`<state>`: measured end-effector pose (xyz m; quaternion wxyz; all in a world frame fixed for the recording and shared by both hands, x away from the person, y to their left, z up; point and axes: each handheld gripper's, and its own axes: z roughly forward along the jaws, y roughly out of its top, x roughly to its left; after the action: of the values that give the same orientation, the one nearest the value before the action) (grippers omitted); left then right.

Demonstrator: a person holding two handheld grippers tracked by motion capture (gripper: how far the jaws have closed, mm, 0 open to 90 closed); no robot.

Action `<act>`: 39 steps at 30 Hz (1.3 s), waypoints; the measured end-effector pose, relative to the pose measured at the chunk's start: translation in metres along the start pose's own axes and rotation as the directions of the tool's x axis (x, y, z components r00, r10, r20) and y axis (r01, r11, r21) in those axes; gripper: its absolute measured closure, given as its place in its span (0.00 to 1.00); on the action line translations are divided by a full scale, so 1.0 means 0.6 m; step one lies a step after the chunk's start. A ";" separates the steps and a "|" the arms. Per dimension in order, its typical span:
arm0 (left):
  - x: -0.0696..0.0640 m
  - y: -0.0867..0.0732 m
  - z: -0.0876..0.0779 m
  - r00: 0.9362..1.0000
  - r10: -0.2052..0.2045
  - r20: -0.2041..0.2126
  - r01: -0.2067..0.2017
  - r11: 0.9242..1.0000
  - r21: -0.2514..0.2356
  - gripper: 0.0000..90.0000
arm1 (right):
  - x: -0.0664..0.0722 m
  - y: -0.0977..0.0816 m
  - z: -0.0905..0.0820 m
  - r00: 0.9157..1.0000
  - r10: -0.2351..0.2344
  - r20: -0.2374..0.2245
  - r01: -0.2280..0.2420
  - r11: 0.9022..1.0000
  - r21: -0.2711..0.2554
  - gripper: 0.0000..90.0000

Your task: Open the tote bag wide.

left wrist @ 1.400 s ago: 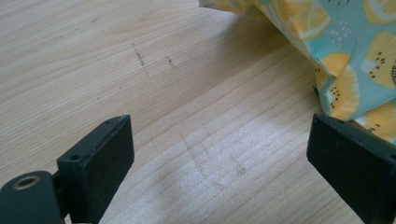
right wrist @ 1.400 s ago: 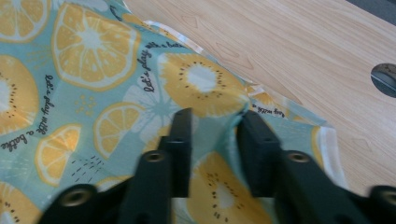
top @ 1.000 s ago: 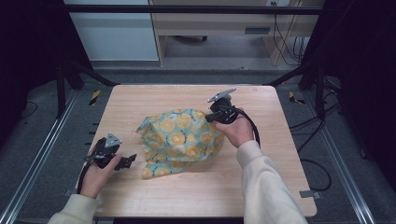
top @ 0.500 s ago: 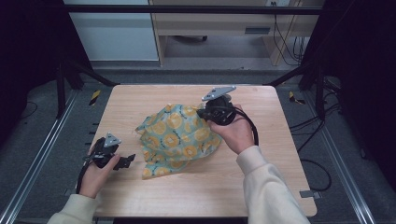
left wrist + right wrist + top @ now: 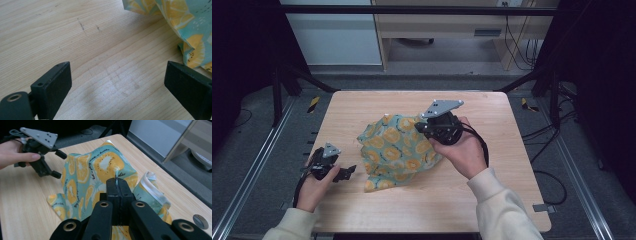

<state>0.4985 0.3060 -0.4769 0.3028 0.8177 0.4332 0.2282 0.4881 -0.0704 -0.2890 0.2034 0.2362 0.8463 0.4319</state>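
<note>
A teal cloth printed with orange slices lies bunched in the middle of the wooden table. My right gripper is shut on the cloth's right edge and holds that edge lifted off the table; in the right gripper view the closed jaws pinch a thin fold of the cloth. My left gripper rests open near the table's front left, just left of the cloth's lower corner. In the left gripper view its jaws stand wide apart over bare wood, with the cloth at the upper right.
The table's front edge lies close to both forearms. Bare wood surrounds the cloth on all sides. A metal frame and dark floor with cables flank the table; a cabinet stands behind it.
My right gripper has risen and moved left over the cloth, pulling the cloth's right edge up and folding it toward the centre. The left gripper has stayed where it was.
</note>
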 end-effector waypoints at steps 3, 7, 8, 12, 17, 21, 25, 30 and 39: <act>0.000 0.000 0.000 1.000 -0.001 -0.001 0.001 1.000 0.001 0.08 | 0.009 0.001 -0.005 1.000 -0.011 -0.008 0.011 1.000 -0.007 1.00; 0.000 -0.001 -0.001 1.000 -0.004 -0.001 0.004 1.000 0.000 0.08 | 0.021 0.002 -0.005 1.000 -0.022 -0.019 0.021 1.000 -0.016 1.00; 0.001 -0.001 -0.001 1.000 -0.005 0.000 0.005 1.000 0.000 0.08 | 0.025 0.001 -0.005 0.999 -0.024 -0.023 0.024 1.000 -0.018 1.00; 0.001 -0.001 -0.001 1.000 -0.006 0.000 0.006 1.000 0.003 0.08 | 0.038 -0.005 -0.005 0.999 -0.035 -0.038 0.035 0.999 -0.015 1.00; 0.000 0.000 -0.002 1.000 -0.009 0.006 0.008 1.000 0.003 0.08 | 0.050 -0.014 -0.005 0.998 -0.040 -0.050 0.039 0.999 -0.013 1.00; 0.002 0.002 -0.010 0.999 -0.022 0.024 0.023 1.000 -0.009 0.09 | 0.062 -0.029 -0.007 0.997 -0.041 -0.062 0.041 0.999 -0.011 1.00; 0.003 0.016 -0.027 1.000 0.008 0.019 -0.007 1.000 -0.030 0.13 | 0.077 -0.056 -0.003 0.996 -0.036 -0.079 0.036 0.999 0.007 1.00; 0.004 0.048 -0.048 0.999 0.040 0.023 -0.039 0.999 -0.035 0.13 | 0.090 -0.086 0.006 0.995 -0.044 -0.095 0.048 0.998 0.041 1.00; 0.006 0.127 -0.066 0.992 0.107 0.066 -0.106 0.994 -0.018 0.16 | 0.095 -0.122 0.025 0.993 -0.007 -0.116 0.014 0.998 0.064 1.00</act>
<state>0.5184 0.2870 -0.3953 0.3102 0.8446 0.3771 0.2198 0.4341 -0.0661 -0.3657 0.1486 0.2130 0.8715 0.4160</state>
